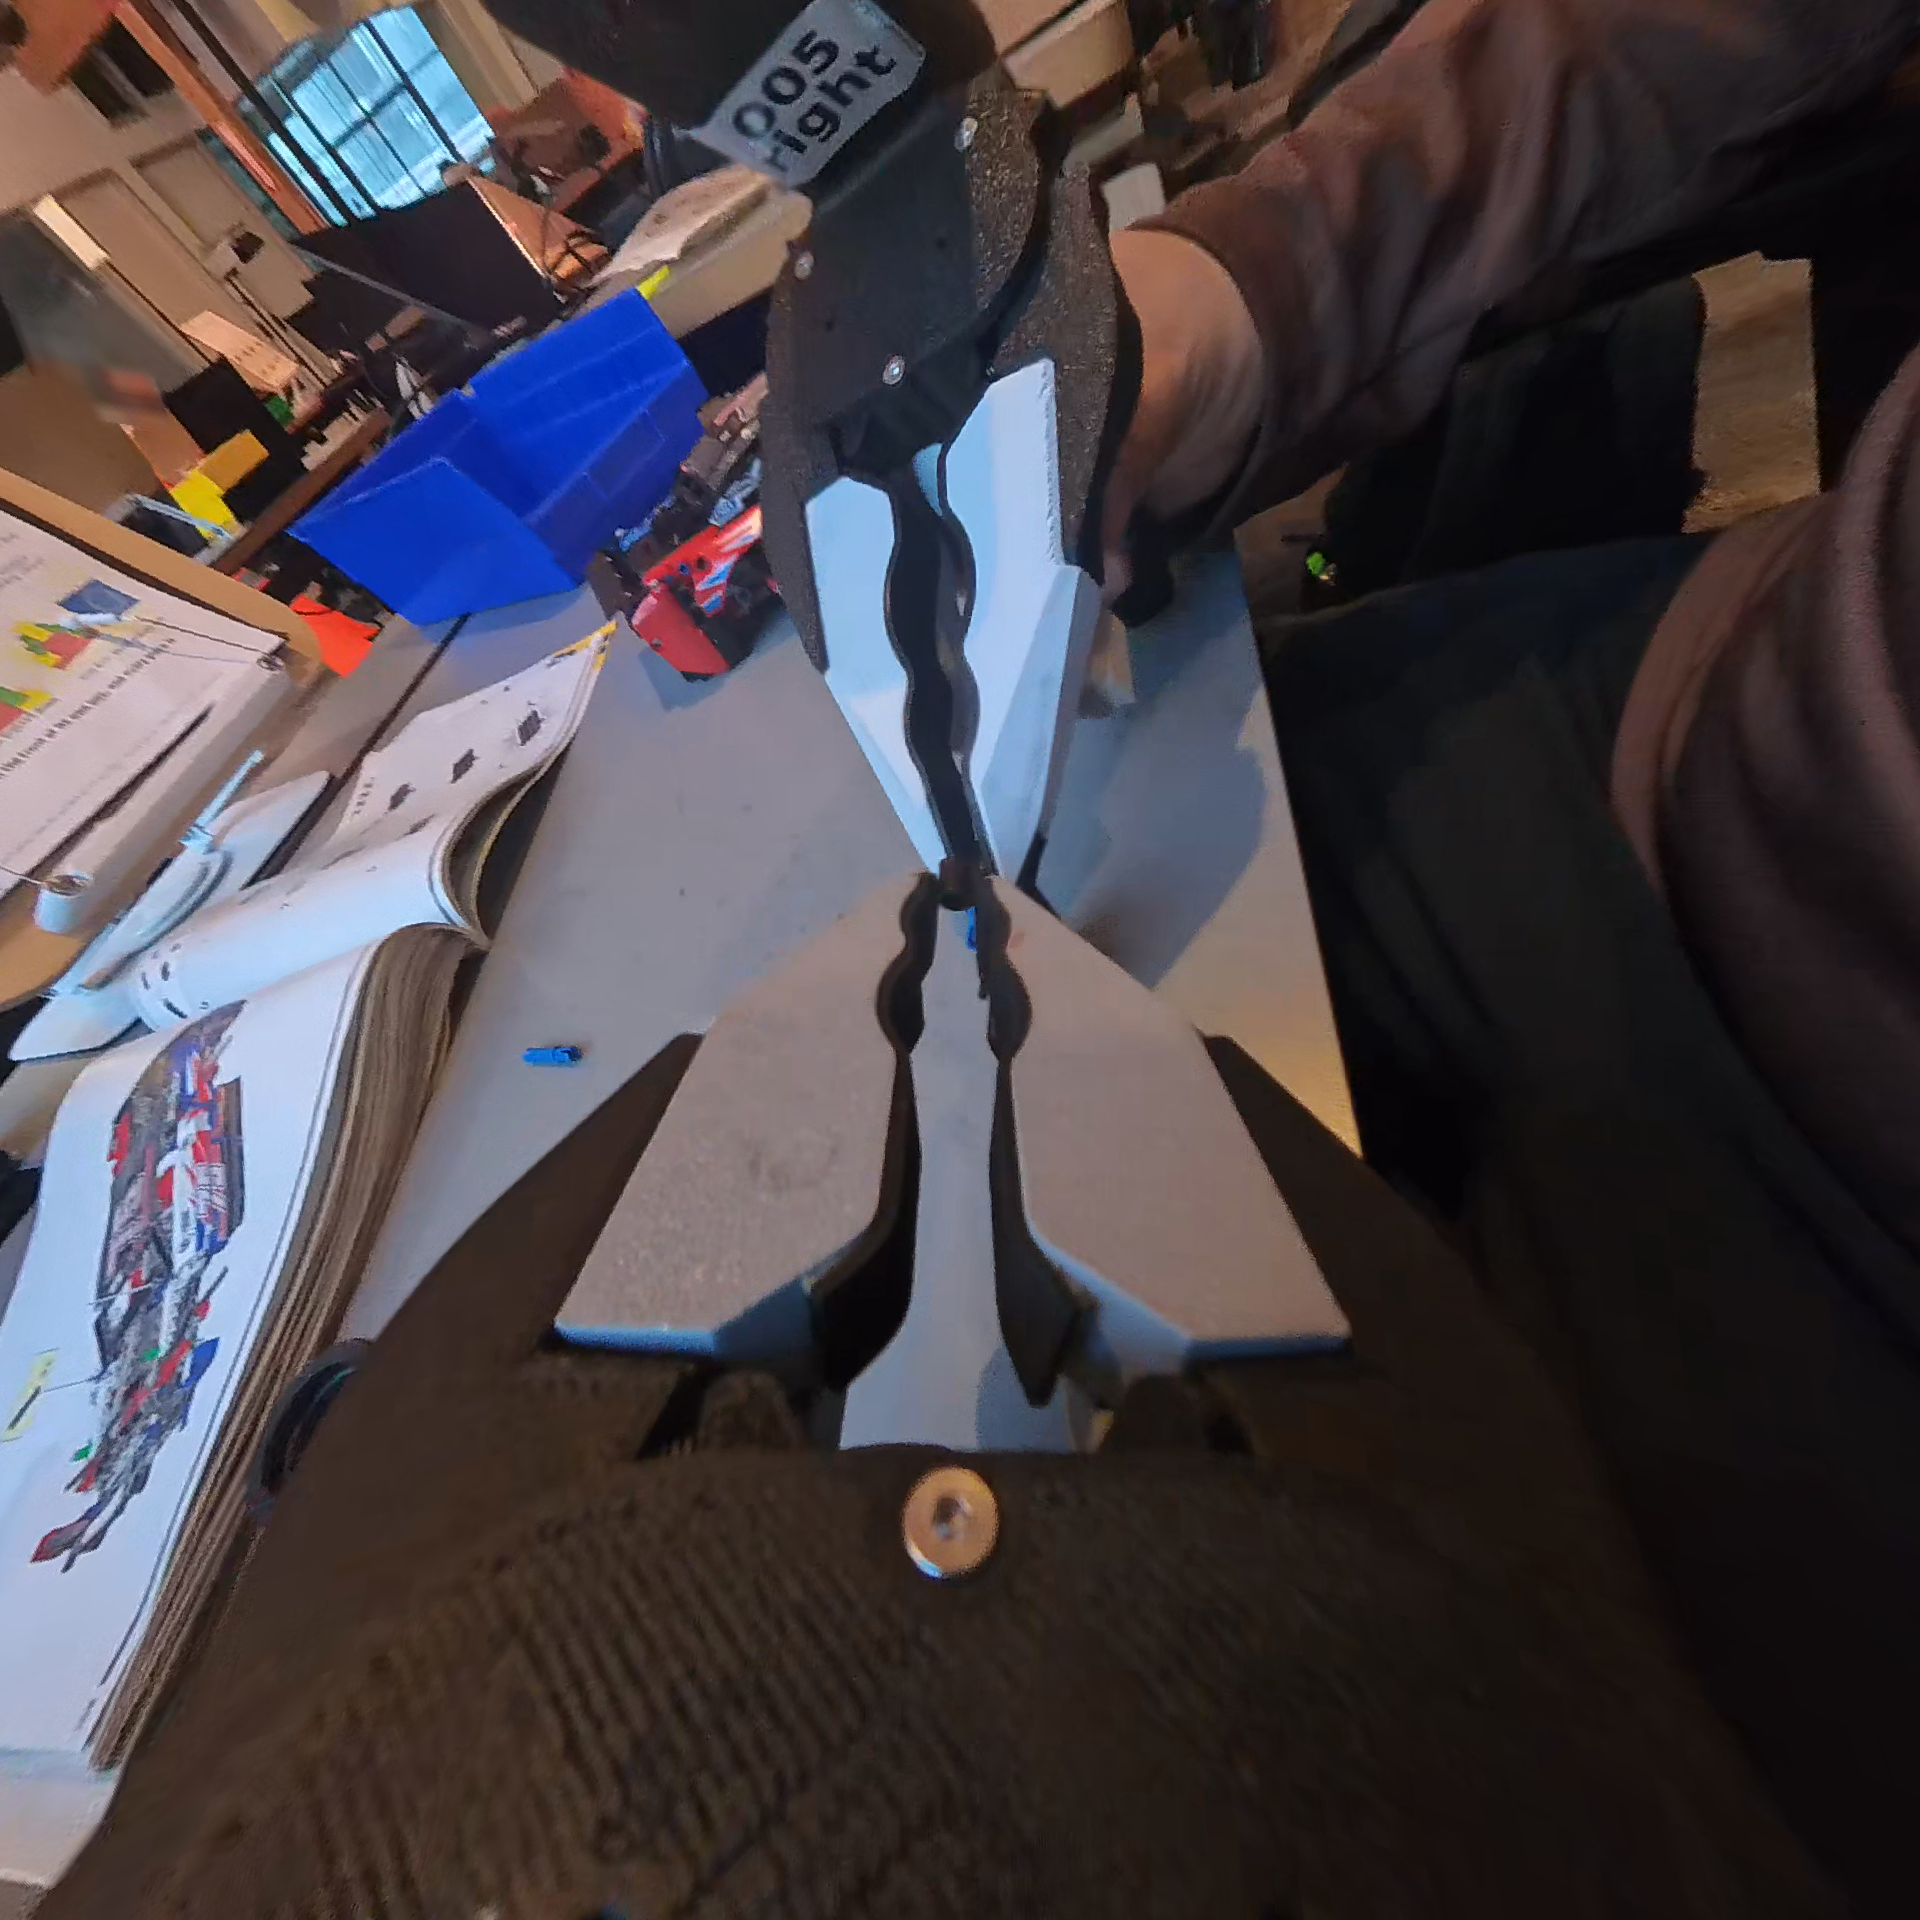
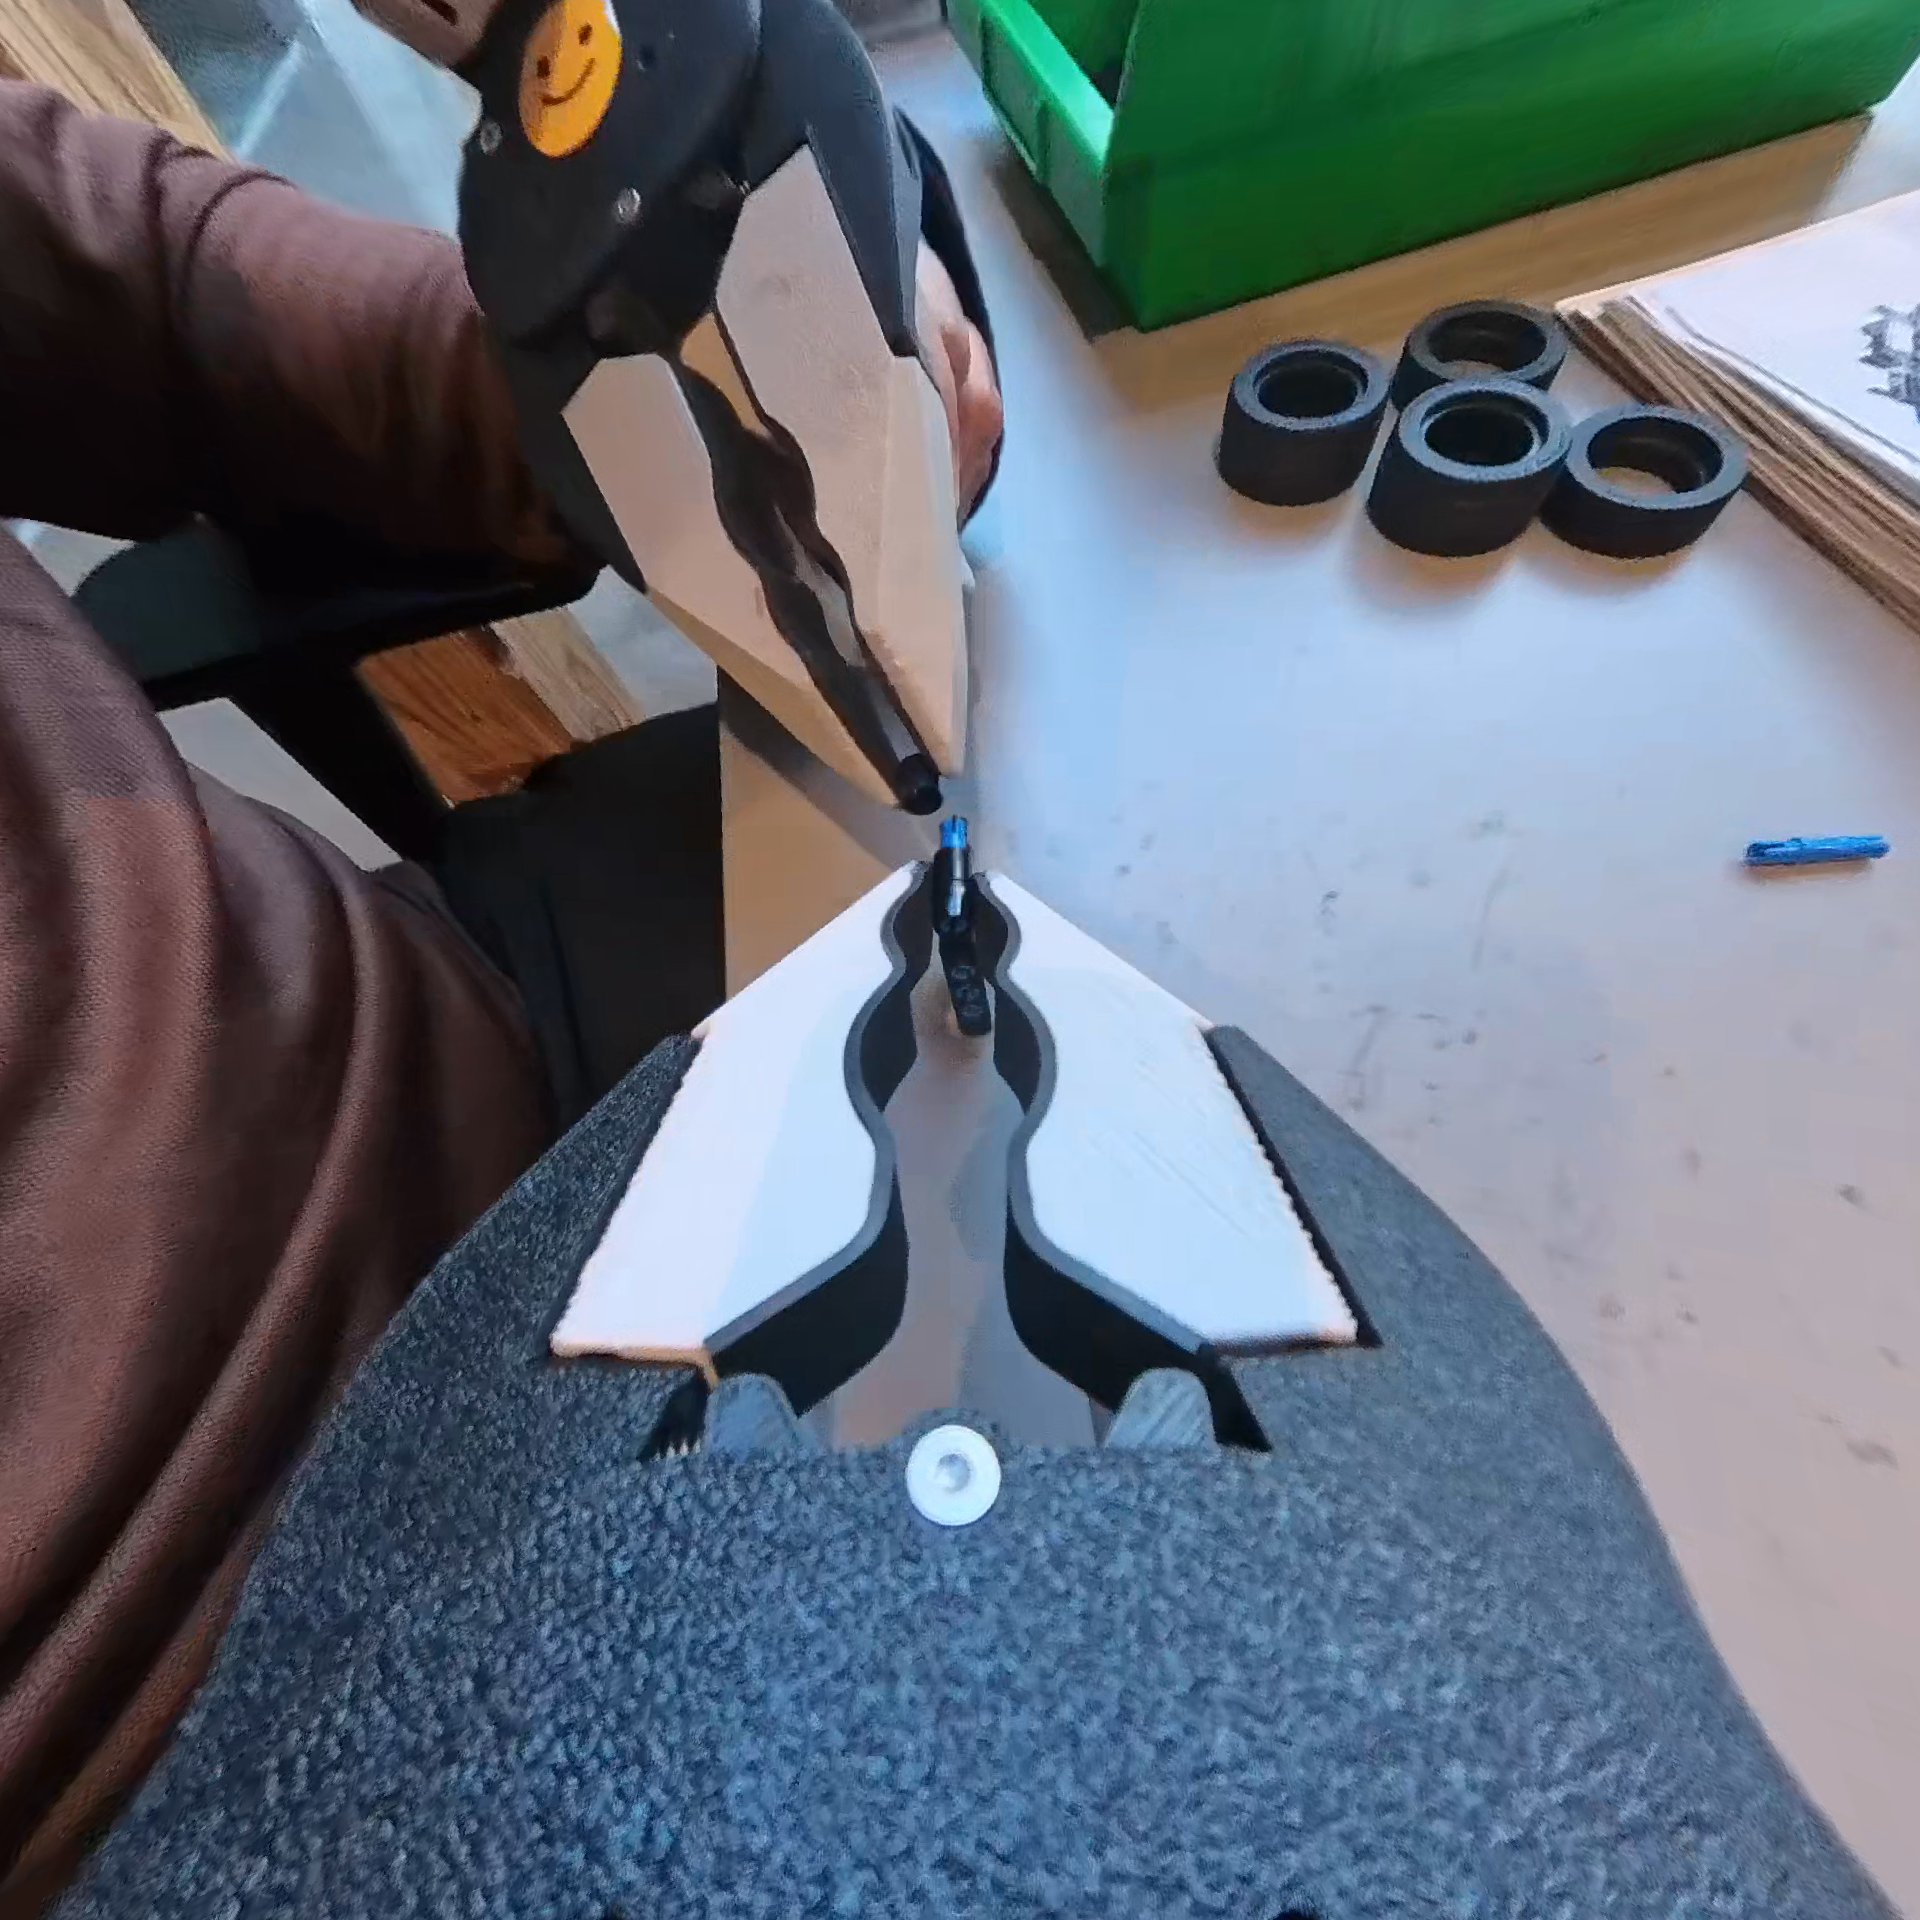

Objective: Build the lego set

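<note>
We hold the two tools tip to tip just above the worktop [image 2: 1351, 935] near its front edge, because the parts are too small to join lying down.

The right tool [image 2: 951, 883] is clenched on a small black pinned beam [image 2: 964, 987] with a blue pin [image 2: 952, 834] poking out of its top end toward the other tool. The left tool [image 2: 920, 795] is clenched on a small black round piece [image 2: 918, 797], held end-on to the blue pin and just short of it; we judge that we are lining the two up to push them together.

The right wrist view shows the gap between pin and round piece, which the left wrist view hides behind its own fingertips [image 1: 914, 914]; there we see only a sliver of blue. Beyond the pin in the right wrist view lie four black tyres [image 2: 1475, 426], a green bin [image 2: 1351, 156] and a loose blue axle pin [image 2: 1816, 850].

Only the left wrist view shows the open instruction book [image 1: 260, 1039] left of the tools, a blue bin [image 1: 520, 478] far beyond it, and the partly built red car [image 1: 707, 592] beside that bin.
</note>
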